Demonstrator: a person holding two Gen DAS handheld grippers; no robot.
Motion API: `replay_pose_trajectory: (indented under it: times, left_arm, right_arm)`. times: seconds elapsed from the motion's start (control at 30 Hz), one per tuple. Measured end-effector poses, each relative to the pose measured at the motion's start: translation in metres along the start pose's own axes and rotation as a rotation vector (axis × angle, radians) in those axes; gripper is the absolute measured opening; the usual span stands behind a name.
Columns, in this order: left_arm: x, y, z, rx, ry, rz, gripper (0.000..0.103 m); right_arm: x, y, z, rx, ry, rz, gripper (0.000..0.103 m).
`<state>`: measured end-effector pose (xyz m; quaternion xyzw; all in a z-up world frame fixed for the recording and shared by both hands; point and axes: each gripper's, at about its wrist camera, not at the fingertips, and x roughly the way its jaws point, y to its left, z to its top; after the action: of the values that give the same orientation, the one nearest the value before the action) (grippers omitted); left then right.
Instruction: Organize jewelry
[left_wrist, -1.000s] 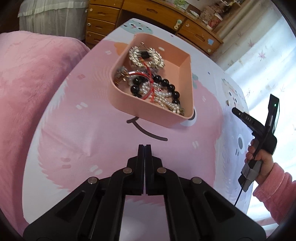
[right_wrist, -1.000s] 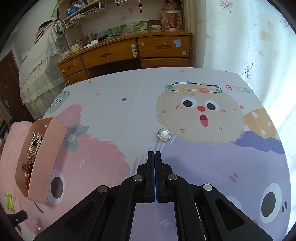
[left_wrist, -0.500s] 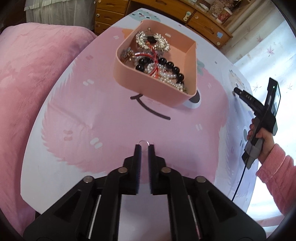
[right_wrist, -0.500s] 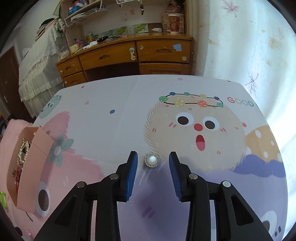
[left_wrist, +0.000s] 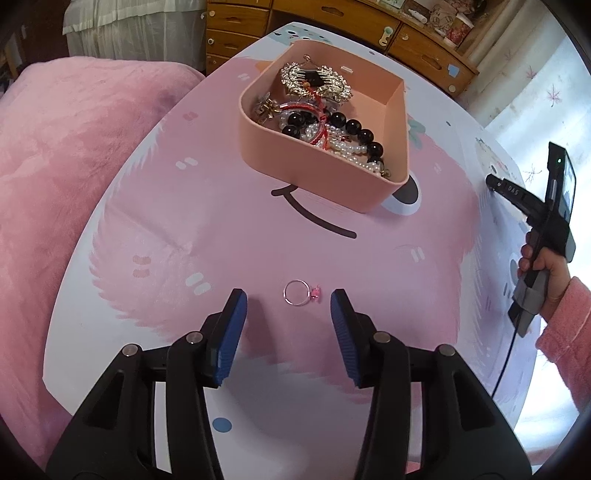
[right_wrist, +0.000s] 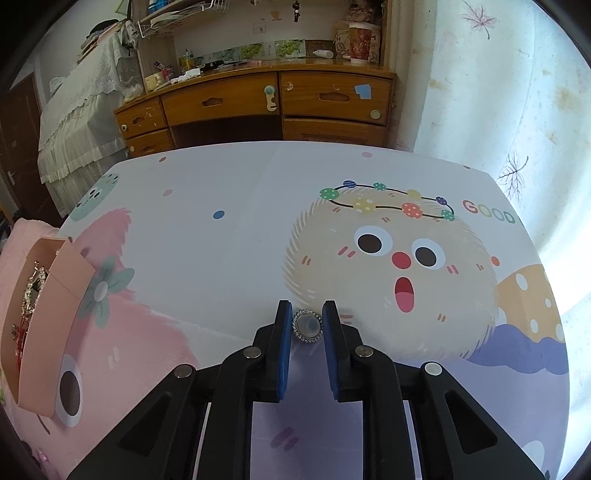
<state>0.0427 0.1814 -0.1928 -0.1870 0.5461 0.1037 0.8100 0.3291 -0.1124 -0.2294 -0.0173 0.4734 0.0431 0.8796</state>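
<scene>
A thin ring with a pink charm (left_wrist: 301, 293) lies flat on the cartoon tablecloth. My left gripper (left_wrist: 289, 295) points down at it; its jaws are opening and stand wide on both sides of the ring without touching it. A round pearl brooch with a sparkly rim (right_wrist: 307, 326) sits between the blue pads of my right gripper (right_wrist: 307, 305), whose jaws are closing, pads against its rim. The pink tray (left_wrist: 325, 192), filled with beads, pearls and a sparkly clip, stands beyond the ring; the right wrist view has the tray (right_wrist: 48, 306) at the far left.
A pink fleece blanket (left_wrist: 55, 166) borders the table's left side. A wooden desk with drawers (right_wrist: 258, 103) stands past the far edge, and a pale curtain (right_wrist: 498, 92) hangs on the right. A hand in a pink sleeve (left_wrist: 543, 266) holds the right gripper's handle.
Both grippers were shut a second ago. The left jaws have spread wide around the ring. The right jaws opened, moved forward around the brooch, and have narrowed onto it.
</scene>
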Motion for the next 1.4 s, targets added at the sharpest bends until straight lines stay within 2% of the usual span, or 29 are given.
replay_pose_trajectory:
  times: [0.13,0.23,0.33,0.37,0.5,0.57,0.7,1.0,1.23,1.4]
  left_arm:
    - [0.009,-0.009,-0.001,0.025,-0.009,0.026,0.044]
    - [0.012,-0.020,-0.005,0.088,-0.031,0.063,0.044]
    - [0.011,-0.025,-0.010,0.135,-0.049,0.099,0.034]
    - [0.010,-0.023,-0.011,0.132,-0.053,0.107,0.027]
    - [0.008,-0.011,-0.008,0.090,-0.053,0.079,0.011]
    - [0.008,-0.006,-0.006,0.079,-0.048,0.077,0.005]
    - [0.007,0.005,-0.003,0.054,-0.043,0.069,0.000]
    - [0.004,0.010,0.001,0.037,-0.058,0.032,0.000]
    - [0.009,0.008,0.005,0.011,-0.022,0.013,0.002]
    - [0.009,0.011,0.008,-0.029,-0.041,0.005,0.032]
  right_arm:
    - [-0.004,0.001,-0.003,-0.006,0.010,0.012,0.015]
    - [-0.012,0.002,-0.003,-0.014,-0.001,0.017,0.014]
    - [-0.022,0.002,-0.004,-0.017,-0.012,0.030,0.014]
    - [-0.025,0.002,-0.004,-0.019,-0.015,0.035,0.014]
    - [-0.029,0.002,-0.006,-0.026,-0.015,0.046,0.014]
    - [-0.029,0.003,-0.008,-0.020,-0.006,0.052,0.014]
    - [-0.032,0.006,-0.010,-0.017,-0.008,0.074,0.014]
    - [-0.040,0.017,-0.016,-0.038,-0.005,0.103,0.014]
    - [-0.042,0.017,-0.018,-0.038,-0.001,0.104,0.014]
    - [-0.043,0.017,-0.019,-0.040,-0.001,0.103,0.014]
